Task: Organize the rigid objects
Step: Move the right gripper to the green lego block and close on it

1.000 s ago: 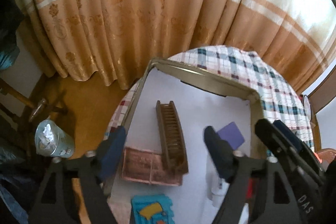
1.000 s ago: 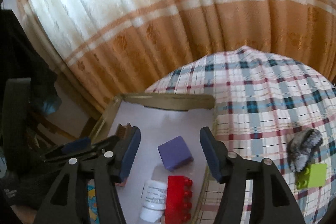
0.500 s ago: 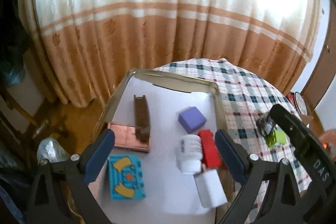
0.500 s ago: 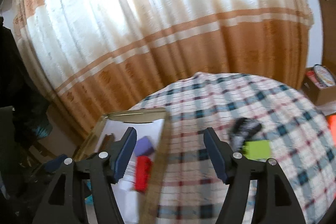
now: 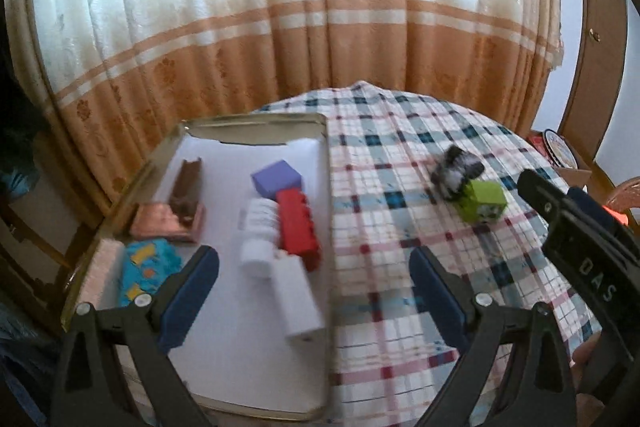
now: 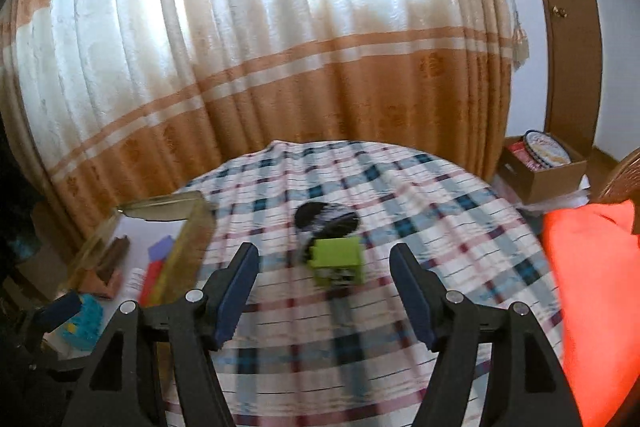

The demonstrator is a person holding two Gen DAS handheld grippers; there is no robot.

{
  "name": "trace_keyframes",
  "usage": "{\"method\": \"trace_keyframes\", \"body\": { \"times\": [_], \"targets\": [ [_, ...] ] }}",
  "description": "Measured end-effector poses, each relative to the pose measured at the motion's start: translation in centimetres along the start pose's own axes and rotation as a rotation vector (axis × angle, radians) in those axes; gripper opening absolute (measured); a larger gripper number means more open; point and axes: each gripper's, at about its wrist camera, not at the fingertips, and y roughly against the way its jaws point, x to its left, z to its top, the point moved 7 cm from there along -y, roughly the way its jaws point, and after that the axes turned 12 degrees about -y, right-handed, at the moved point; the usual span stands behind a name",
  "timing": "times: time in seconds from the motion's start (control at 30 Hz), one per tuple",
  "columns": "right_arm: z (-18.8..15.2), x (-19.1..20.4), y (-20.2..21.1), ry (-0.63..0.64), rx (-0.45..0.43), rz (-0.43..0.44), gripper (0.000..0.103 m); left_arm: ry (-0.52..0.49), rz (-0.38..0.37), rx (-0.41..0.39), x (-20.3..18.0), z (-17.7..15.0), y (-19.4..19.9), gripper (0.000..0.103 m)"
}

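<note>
A gold-rimmed tray [image 5: 256, 127] lined in white sits at the table's left. It holds a purple cube [image 5: 276, 177], a red brick [image 5: 298, 223], a white bottle [image 5: 260, 235], a white box [image 5: 298, 303], a brown rack [image 5: 186, 187], a copper plate [image 5: 160, 223] and a blue block [image 5: 146, 263]. A green block [image 6: 338, 259] lies on the checked cloth beside a black-and-white striped object [image 6: 326, 219]. My right gripper [image 6: 326, 255] stands open, the green block just ahead of its gap and untouched. My left gripper [image 5: 314, 259] is open and empty over the tray's right rim.
An orange-and-cream curtain [image 6: 280, 87] hangs behind the round table. A cardboard box with a round tin [image 6: 540, 167] stands on the floor at the right. Orange cloth [image 6: 592, 287] fills the right edge. The tray rim [image 6: 192, 239] rises left of the right gripper.
Both views have swung right, from the tray toward the checked cloth. Both grippers' jaws stand wider than before. The green block now lies centred ahead of the right gripper.
</note>
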Motion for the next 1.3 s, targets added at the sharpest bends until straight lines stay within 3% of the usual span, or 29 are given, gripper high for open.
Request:
{"method": "trace_keyframes", "body": {
  "times": [0.27, 0.6, 0.9, 1.3],
  "targets": [
    [1.4, -3.2, 0.2, 0.012, -0.08, -0.077, 0.07, -0.037, 0.013, -0.058, -3.3, 1.4, 0.2, 0.097],
    [2.7, -7.8, 0.3, -0.058, -0.083, -0.135, 0.07, -0.064, 0.025, -0.102, -5.5, 3.0, -0.1, 0.097],
    [3.0, -7.2, -0.2, -0.051, -0.104, -0.113, 0.07, -0.07, 0.066, -0.13, -6.2, 2.9, -0.5, 0.097],
    [2.7, -7.1, -0.1, -0.041, -0.115, -0.125, 0.07, -0.056, 0.049, -0.086, -6.6, 1.4, -1.4, 0.097]
  ]
}}
